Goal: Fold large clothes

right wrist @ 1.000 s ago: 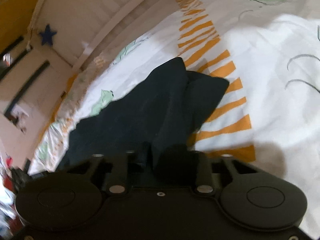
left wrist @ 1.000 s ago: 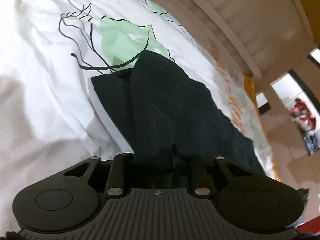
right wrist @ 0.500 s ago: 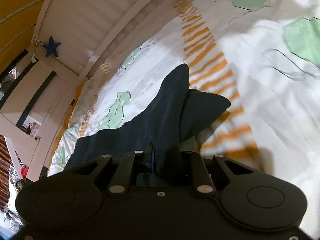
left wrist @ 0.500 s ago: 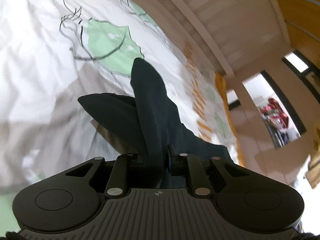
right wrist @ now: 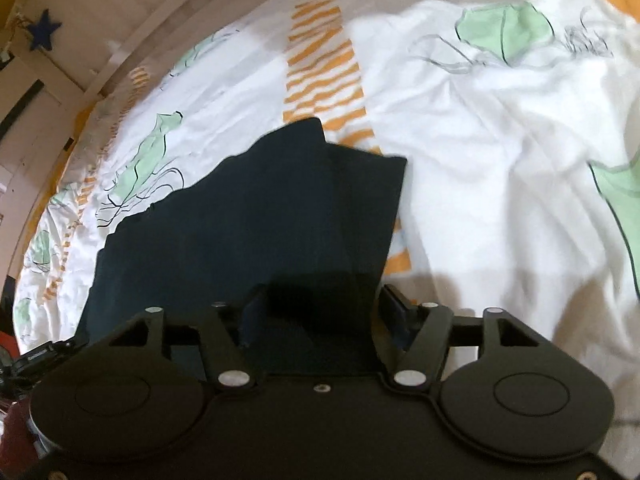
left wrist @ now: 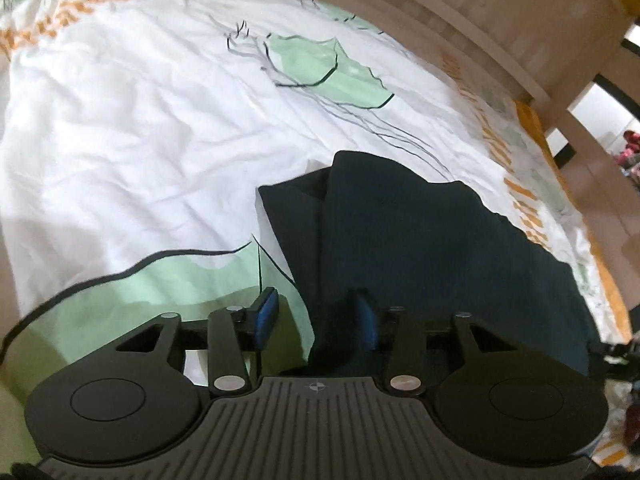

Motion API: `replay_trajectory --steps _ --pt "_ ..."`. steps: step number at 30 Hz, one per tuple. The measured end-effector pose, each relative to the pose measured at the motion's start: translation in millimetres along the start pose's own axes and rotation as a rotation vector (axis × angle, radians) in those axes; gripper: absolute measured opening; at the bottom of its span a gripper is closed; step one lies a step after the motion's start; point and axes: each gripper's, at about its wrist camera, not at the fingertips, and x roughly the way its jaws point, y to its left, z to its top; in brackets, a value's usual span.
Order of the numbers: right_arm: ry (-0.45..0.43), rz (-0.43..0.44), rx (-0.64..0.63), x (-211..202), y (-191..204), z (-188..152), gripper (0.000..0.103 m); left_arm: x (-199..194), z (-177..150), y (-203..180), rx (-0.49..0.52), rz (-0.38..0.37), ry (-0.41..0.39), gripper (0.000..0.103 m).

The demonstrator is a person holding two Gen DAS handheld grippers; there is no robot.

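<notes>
A dark navy garment point(left wrist: 420, 248) lies folded over itself on the bed; it also shows in the right wrist view point(right wrist: 256, 224). My left gripper point(left wrist: 316, 316) is open, its blue pads point(left wrist: 267, 312) spread apart, with the garment's near left edge lying loose between them. My right gripper point(right wrist: 324, 312) is open too, jaws wide, and the garment's near right edge lies between its fingers point(right wrist: 394, 310). Both sit low at the cloth's near edge.
The bed is covered by a white duvet point(left wrist: 132, 132) with green leaf and orange stripe prints point(right wrist: 320, 60). A white slatted bed rail point(left wrist: 500, 20) runs along the far side. A doorway and room clutter point(left wrist: 628, 152) lie beyond the bed.
Both grippers were shut on the garment's lifted edge; they have come down to the bed and opened. The cloth has dropped and now lies flat, folded over.
</notes>
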Motion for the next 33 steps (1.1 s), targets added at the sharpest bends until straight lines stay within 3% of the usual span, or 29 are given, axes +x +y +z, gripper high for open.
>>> replay_trajectory --steps 5,9,10,14,16,24,33 --pt "0.002 0.018 0.004 20 -6 8 0.081 -18 -9 -12 0.027 0.053 -0.069 0.042" --pt "0.004 0.069 0.02 24 -9 4 0.097 -41 -15 -28 0.036 0.059 -0.135 0.044" --pt "0.001 0.077 0.017 27 -8 6 0.103 -46 -14 -35 0.05 0.055 -0.151 0.049" --pt "-0.028 0.049 -0.068 34 3 3 0.103 -52 -11 -72 0.126 0.021 -0.194 0.069" --pt "-0.054 0.034 -0.108 33 7 -2 0.103 -48 -9 -92 0.172 0.007 -0.193 0.073" --pt "-0.08 0.047 -0.097 29 3 -6 0.103 2 -15 -158 0.229 -0.054 -0.147 0.074" --pt "-0.08 0.046 -0.097 31 3 -5 0.103 65 -32 -180 0.26 0.07 -0.093 0.078"
